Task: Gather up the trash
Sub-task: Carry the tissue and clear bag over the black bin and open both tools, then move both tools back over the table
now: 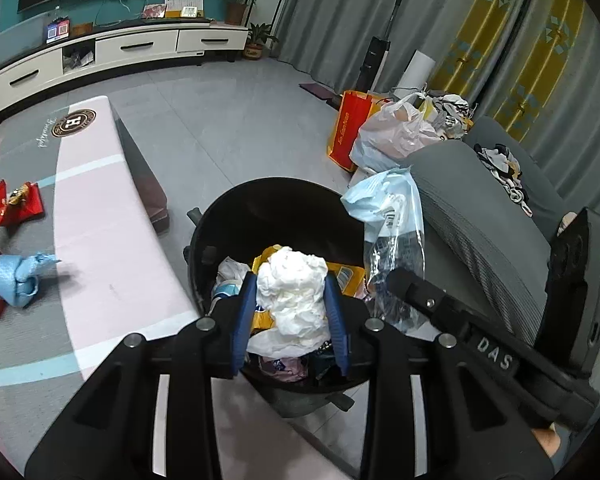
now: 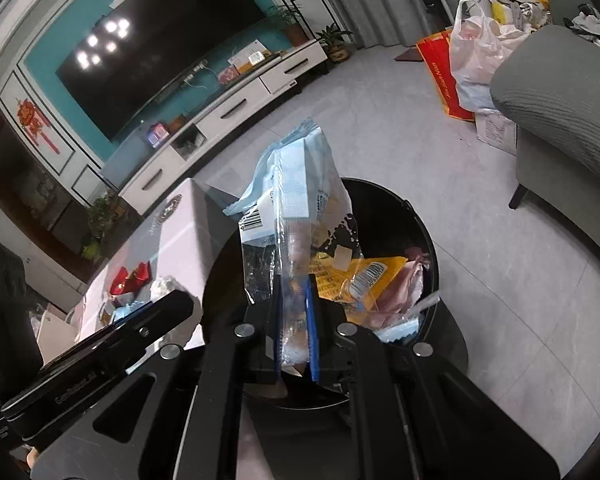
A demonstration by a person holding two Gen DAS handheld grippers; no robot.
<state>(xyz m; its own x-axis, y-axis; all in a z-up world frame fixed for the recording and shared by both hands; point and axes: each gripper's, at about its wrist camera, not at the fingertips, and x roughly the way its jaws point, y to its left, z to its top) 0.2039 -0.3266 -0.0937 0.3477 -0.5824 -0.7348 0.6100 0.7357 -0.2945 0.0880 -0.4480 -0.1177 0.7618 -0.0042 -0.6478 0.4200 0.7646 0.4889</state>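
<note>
Right now both grippers sit over the black trash bin (image 1: pixel 236 216), which stands on the grey tile floor (image 1: pixel 228 120) just right of the low pink-topped table (image 1: pixel 96 208) and left of the grey armchair (image 1: pixel 472 216). Bin already holds a yellow wrapper (image 2: pixel 364 276), pink plastic and other scraps. On the table, far left in the left wrist view: red wrappers (image 1: pixel 10 206) and a knotted blue bag (image 1: pixel 18 276), still uncollected. Far side of the room: white TV cabinet (image 1: pixel 112 50); near the curtain, a red paper bag (image 1: pixel 350 128) and a stuffed white plastic bag (image 1: pixel 392 132). Left gripper (image 1: pixel 290 308): blue pads either side of a crumpled white tissue wad (image 1: pixel 292 296), both pads touching it, wad hanging above the bin's contents. Right gripper (image 2: pixel 294 324): jaws nearly together, pinching a clear-and-light-blue plastic package (image 2: pixel 296 188) by its lower end; package stands up above the bin's near rim, barcode facing left.
</note>
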